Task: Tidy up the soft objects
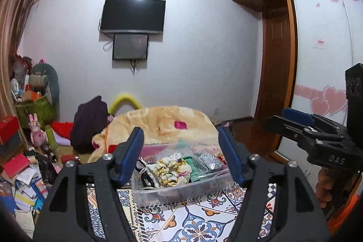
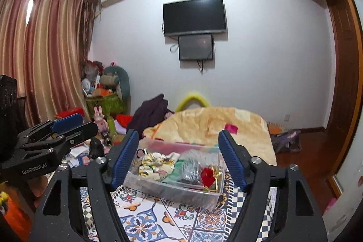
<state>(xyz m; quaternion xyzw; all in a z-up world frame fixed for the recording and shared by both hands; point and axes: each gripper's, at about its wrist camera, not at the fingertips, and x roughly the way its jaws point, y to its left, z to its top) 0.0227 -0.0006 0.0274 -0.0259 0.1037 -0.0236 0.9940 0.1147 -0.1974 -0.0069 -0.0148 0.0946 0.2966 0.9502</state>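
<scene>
Two grippers hang above a clear plastic box, and both are spread wide and hold nothing. In the left wrist view, the left gripper fills the bottom of the frame, and the box sits low in the middle, between its blue fingers. The box rests on a patterned cloth and is full of soft things. A yellow-and-white scrunchie lies in the middle, with a green cloth and a shiny silver pouch just right of it. The right gripper pokes in at the right edge. In the right wrist view, the right gripper frames the same box at bottom center, and a red-and-gold trinket shows at its right end. The left gripper sits at the left edge. These things look light and squishy, so they should bend easily. I think pinching the puffy top fold of the scrunchie would work best.
</scene>
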